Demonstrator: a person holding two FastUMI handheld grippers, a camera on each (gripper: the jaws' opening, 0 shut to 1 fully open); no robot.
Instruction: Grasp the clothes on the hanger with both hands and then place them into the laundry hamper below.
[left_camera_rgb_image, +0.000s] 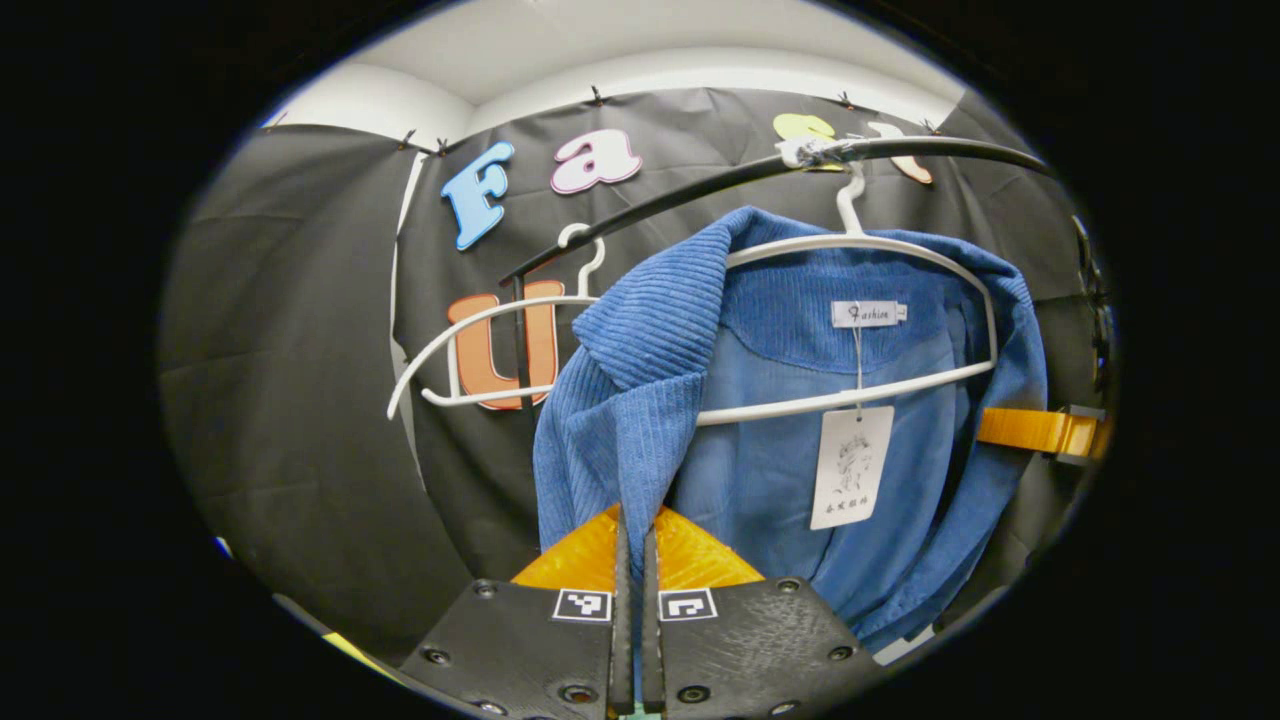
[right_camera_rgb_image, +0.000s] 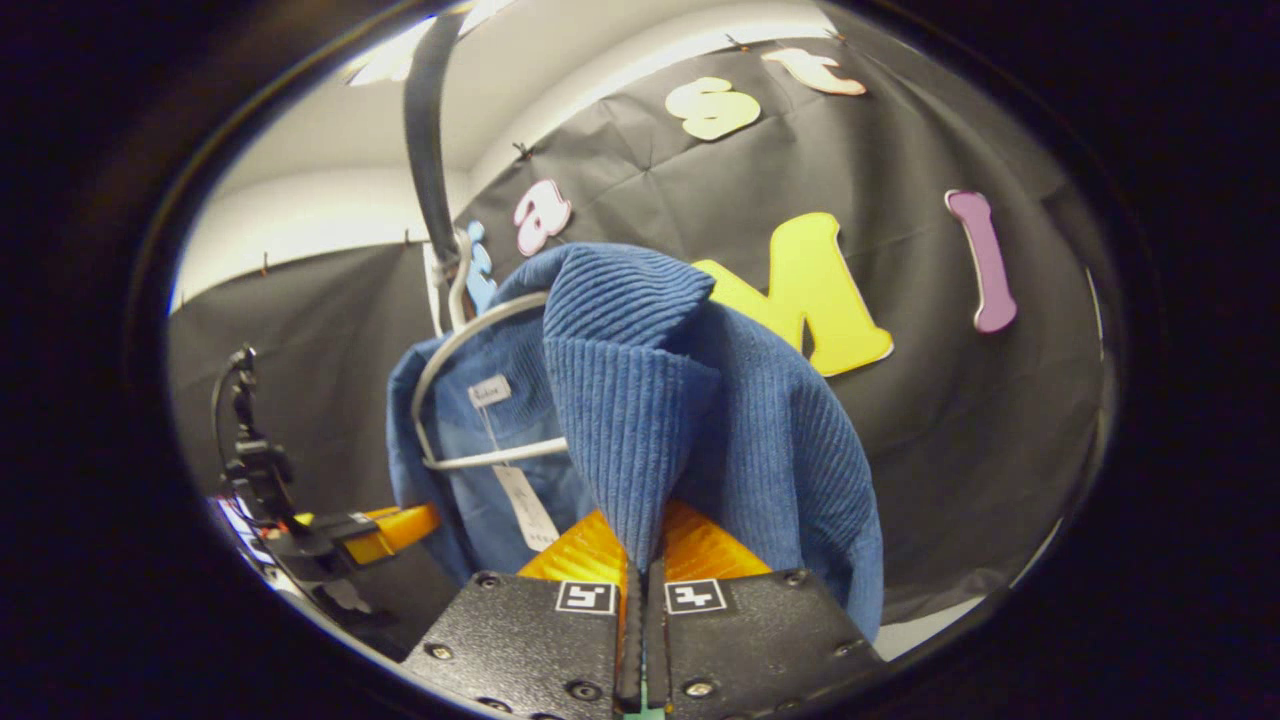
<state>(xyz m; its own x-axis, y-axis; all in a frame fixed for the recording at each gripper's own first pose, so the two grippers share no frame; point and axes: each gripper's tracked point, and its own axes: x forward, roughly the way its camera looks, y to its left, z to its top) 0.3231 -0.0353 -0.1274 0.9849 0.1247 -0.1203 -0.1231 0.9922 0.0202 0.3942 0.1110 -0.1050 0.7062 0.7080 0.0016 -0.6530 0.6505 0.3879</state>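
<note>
A blue corduroy jacket (left_camera_rgb_image: 760, 440) hangs on a white hanger (left_camera_rgb_image: 880, 245) hooked over a dark rail (left_camera_rgb_image: 700, 190), with both handheld grippers pinched onto its front edges. In the left gripper view, the left gripper (left_camera_rgb_image: 636, 545) has its two orange fingers pressed together on the ribbed lapel fold that drops from the hanger's near shoulder; the fabric runs straight down into the closed gap between them. A paper tag (left_camera_rgb_image: 850, 465) dangles on a string from the sewn collar label (left_camera_rgb_image: 868, 313), hanging in front of the jacket's lining, just beside the clamped fold. A second white hanger (left_camera_rgb_image: 480, 350), bare, sits on the same rail on the far side of the jacket from the tag. Beyond the jacket, an orange finger of the right gripper (left_camera_rgb_image: 1040, 430) shows at the garment's other edge.

In the right gripper view, the right gripper (right_camera_rgb_image: 636, 555) is likewise clenched on cloth: the jacket (right_camera_rgb_image: 690, 400) bunches over the hanger (right_camera_rgb_image: 450, 360) end and tapers down into the closed fingers. The left gripper (right_camera_rgb_image: 385, 530) shows below the hanger, at the jacket's opposite front edge, on its black handle. The jacket is on the hanger, on the rail (right_camera_rgb_image: 425, 120)
</note>
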